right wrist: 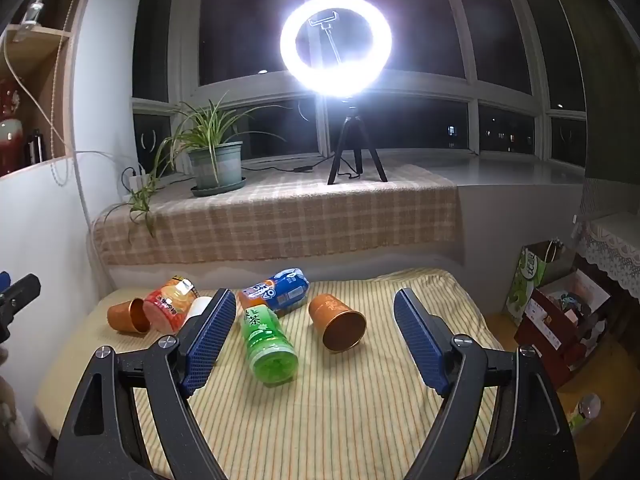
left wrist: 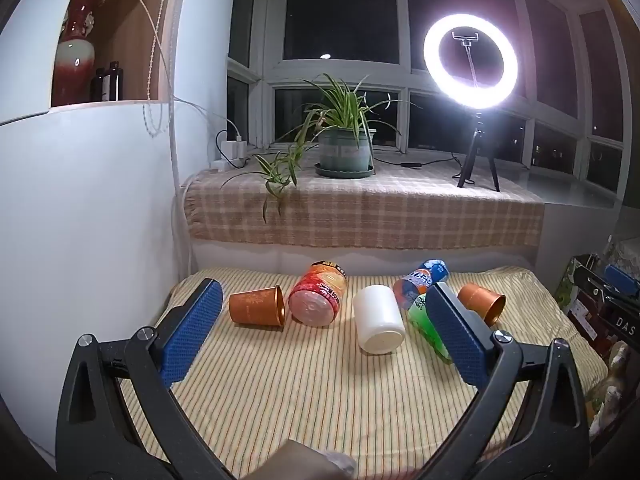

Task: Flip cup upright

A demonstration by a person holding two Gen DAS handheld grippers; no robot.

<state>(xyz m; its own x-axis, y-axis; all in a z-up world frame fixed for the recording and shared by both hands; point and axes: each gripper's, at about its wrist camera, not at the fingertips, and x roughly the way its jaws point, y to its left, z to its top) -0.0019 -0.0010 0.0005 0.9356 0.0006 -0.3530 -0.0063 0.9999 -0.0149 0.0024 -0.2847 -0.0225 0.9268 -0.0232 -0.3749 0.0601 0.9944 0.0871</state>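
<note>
Cups are lying on their sides: the right copper cup is pointing its mouth toward me, the left copper cup rightward. I am holding the left gripper and right gripper wide open, gripping nothing.

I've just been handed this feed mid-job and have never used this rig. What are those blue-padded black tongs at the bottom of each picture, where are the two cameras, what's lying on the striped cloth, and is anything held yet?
The tongs are two hand-held grippers, one in each of a person's hands. Each carries a wide-angle camera looking forward along its two fingers, so one picture comes from the left gripper and the other from the right gripper. Both are open and hold nothing.

On the striped cloth everything lies on its side: an orange cup on the left, a red-orange snack cup, a white cup, a blue and orange bottle, a green tea bottle and a second orange cup on the right.

Behind, on the sill, stand a potted plant and a lit ring light.
</note>
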